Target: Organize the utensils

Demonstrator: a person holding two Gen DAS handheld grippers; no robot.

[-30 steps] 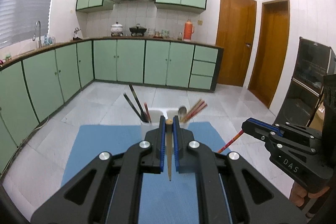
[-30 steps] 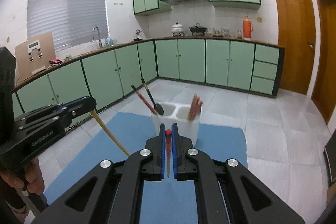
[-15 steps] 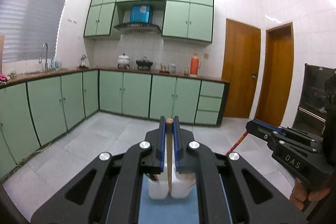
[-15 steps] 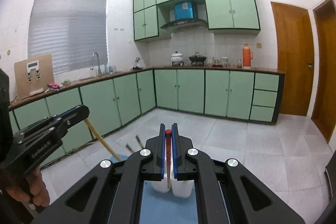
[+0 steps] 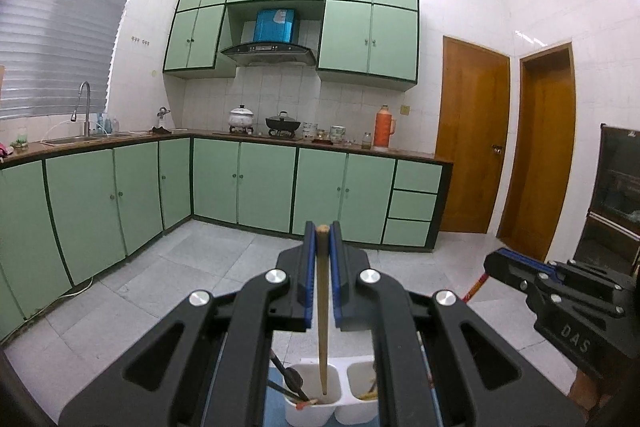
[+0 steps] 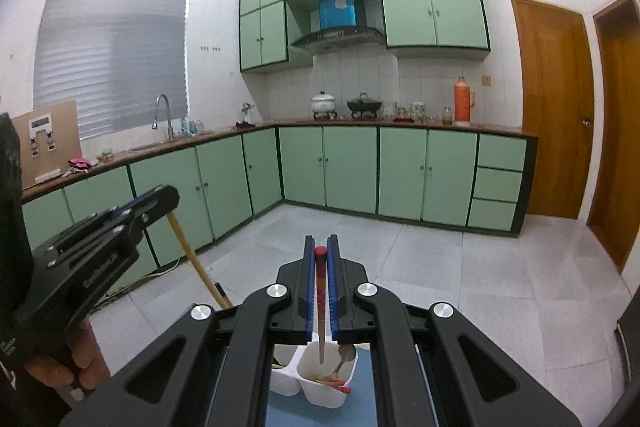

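The left gripper (image 5: 322,239) hides most of the white holder (image 5: 308,411), whose base the bottom edge cuts off. Small jars (image 6: 416,111) on the far counter are too small to tell apart.

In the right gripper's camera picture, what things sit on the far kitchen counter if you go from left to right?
Faucet → white pot → black wok → orange thermos.

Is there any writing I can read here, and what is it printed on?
"DAS": on the side of the right gripper, seen from the left wrist.
White lettering on the side of the left gripper: too blurred to read.
Print on the blue box above the range hood: too small to read.
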